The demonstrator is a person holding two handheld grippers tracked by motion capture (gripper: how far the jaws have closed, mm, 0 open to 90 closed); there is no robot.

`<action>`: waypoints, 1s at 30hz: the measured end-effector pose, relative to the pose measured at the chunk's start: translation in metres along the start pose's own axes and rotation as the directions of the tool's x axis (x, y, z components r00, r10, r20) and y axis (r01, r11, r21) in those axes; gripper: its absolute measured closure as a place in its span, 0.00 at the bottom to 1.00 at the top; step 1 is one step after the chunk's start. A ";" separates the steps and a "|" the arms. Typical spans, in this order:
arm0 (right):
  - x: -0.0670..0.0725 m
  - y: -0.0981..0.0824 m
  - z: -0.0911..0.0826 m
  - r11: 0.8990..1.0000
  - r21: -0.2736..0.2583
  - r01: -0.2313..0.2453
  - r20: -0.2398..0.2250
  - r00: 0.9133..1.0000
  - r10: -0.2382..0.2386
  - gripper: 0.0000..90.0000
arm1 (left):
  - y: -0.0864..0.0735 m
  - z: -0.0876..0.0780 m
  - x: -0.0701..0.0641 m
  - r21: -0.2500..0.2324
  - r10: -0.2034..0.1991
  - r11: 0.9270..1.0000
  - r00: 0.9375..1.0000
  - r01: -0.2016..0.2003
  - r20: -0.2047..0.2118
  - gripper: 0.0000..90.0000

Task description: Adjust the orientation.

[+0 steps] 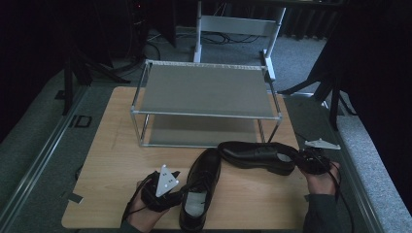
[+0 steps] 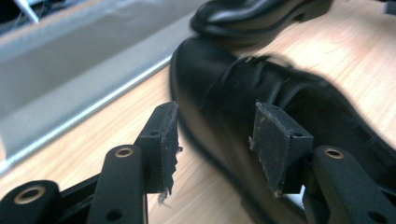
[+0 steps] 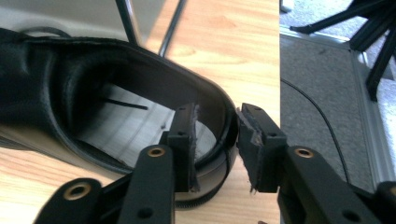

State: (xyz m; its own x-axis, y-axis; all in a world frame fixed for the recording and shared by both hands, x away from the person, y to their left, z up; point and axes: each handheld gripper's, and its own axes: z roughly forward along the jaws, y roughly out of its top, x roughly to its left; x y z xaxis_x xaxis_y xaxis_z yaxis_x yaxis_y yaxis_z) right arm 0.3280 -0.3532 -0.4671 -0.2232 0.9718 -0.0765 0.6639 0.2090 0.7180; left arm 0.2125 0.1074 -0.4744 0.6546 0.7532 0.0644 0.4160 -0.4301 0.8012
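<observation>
The jaws of the left gripper (image 2: 212, 149) stand apart with nothing pressed between them; the side of the near black leather lace-up shoe (image 2: 280, 107) lies in front of the gap but the pads (image 2: 273, 140) do not touch it. In the high view this gripper (image 1: 176, 187) sits just beside the left side of that shoe (image 1: 199, 189), which rests on the light wooden bench (image 1: 121, 160) with its toe pointing away from the person.

The jaws of the right gripper (image 3: 215, 140) stand on both sides of the heel rim of the second black leather shoe (image 3: 93, 93), one pad inside the opening and one outside. A thin gap seems to remain at the outer pad, so I judge the grip is released, not clenched. This shoe (image 1: 257, 155) lies across the bench, its toe just beside the toe of the first one, in front of the grey two-level metal shoe rack (image 1: 204, 90).

About handling: such a shoe looks moderately heavy, with a stiff sole and heel but softer upper leather, and the polished surface may be slippery. The heel rim is the best place to take hold, because it is firm and thin enough for the pads. A grip on the smooth side would probably slide
</observation>
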 end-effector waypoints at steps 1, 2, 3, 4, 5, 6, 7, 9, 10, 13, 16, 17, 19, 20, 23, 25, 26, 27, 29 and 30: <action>0.000 0.001 0.000 1.000 0.001 0.005 -0.001 1.000 -0.005 0.72 | -0.004 0.002 0.002 0.013 -0.013 1.000 1.000 0.013 0.001 0.58; 0.001 0.002 0.001 1.000 0.003 0.011 0.002 1.000 -0.011 0.71 | -0.008 0.005 0.004 0.028 -0.018 0.999 1.000 0.018 0.001 0.58; 0.002 0.003 0.001 1.000 0.005 0.019 0.004 1.000 -0.019 0.69 | -0.012 0.007 0.005 0.043 -0.020 0.999 1.000 0.020 0.001 0.59; 0.002 0.003 0.002 1.000 0.008 0.023 0.004 1.000 -0.023 0.68 | -0.017 0.010 0.006 0.057 -0.026 0.998 1.000 0.025 0.007 0.59; 0.002 0.003 0.003 1.000 0.011 0.021 0.002 1.000 -0.021 0.67 | -0.021 0.013 0.006 0.073 -0.031 0.997 0.999 0.030 0.015 0.59; 0.001 0.004 0.005 1.000 0.013 0.020 0.002 1.000 -0.020 0.66 | -0.024 0.015 0.006 0.087 -0.035 0.996 0.999 0.033 0.018 0.60; 0.001 0.004 0.007 1.000 0.016 0.020 0.004 1.000 -0.020 0.65 | -0.028 0.017 0.006 0.100 -0.041 0.994 0.999 0.038 0.026 0.60; -0.001 0.005 0.009 1.000 0.014 0.022 0.026 0.999 -0.022 0.65 | -0.033 0.020 0.006 0.119 -0.049 0.992 0.998 0.043 0.042 0.60; -0.002 0.006 0.011 1.000 0.019 0.025 0.031 0.999 -0.025 0.64 | -0.036 0.021 0.005 0.125 -0.054 0.991 0.997 0.047 0.052 0.61; -0.004 0.009 0.021 0.998 0.057 0.035 0.023 0.999 -0.037 0.72 | -0.039 0.024 0.002 0.133 -0.061 0.990 0.995 0.050 0.075 0.61; -0.001 0.009 0.022 0.994 0.096 0.056 0.031 0.998 -0.060 0.84 | -0.040 0.026 0.002 0.131 -0.082 0.989 0.993 0.071 0.081 0.63; 0.001 0.009 0.020 0.992 0.105 0.067 0.041 0.997 -0.072 0.85 | -0.041 0.026 0.002 0.130 -0.089 0.988 0.992 0.078 0.086 0.64; 0.004 0.008 0.015 0.990 0.112 0.082 0.057 0.994 -0.089 0.85 | -0.042 0.026 0.003 0.131 -0.111 0.987 0.988 0.097 0.106 0.66; 0.005 0.005 0.012 0.989 0.114 0.091 0.057 0.994 -0.098 0.85 | -0.042 0.026 0.003 0.134 -0.112 0.986 0.987 0.096 0.113 0.68; 0.006 -0.001 0.003 0.989 0.119 0.087 0.046 0.995 -0.093 0.84 | -0.043 0.027 0.001 0.135 -0.122 0.985 0.984 0.105 0.126 0.71; 0.007 -0.003 0.000 0.989 0.123 0.087 0.043 0.995 -0.093 0.84 | -0.043 0.027 0.001 0.137 -0.128 0.985 0.982 0.109 0.138 0.72; 0.007 -0.006 -0.004 0.989 0.119 0.092 0.038 0.995 -0.097 0.84 | -0.043 0.027 0.001 0.137 -0.128 0.985 0.982 0.109 0.138 0.72; 0.009 -0.008 -0.012 0.990 0.108 0.093 0.008 0.996 -0.094 0.81 | -0.044 0.029 -0.001 0.140 -0.136 0.984 0.977 0.113 0.167 0.73; 0.015 -0.009 -0.017 0.985 0.120 0.121 0.017 0.992 -0.124 0.81 | -0.044 0.030 -0.005 0.136 -0.131 0.985 0.974 0.107 0.185 0.74; 0.018 -0.009 -0.019 0.981 0.135 0.137 0.026 0.990 -0.142 0.81 | -0.044 0.031 -0.007 0.134 -0.135 0.985 0.971 0.110 0.195 0.74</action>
State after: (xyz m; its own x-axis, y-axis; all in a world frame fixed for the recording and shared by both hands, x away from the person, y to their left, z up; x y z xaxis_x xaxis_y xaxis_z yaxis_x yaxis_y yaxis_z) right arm 0.3041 -0.3397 -0.4621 -0.2966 0.9349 -0.1951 0.7171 0.3530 0.6010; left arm 0.2094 0.1052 -0.5285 0.7029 0.6926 -0.1621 0.5664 -0.4070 0.7166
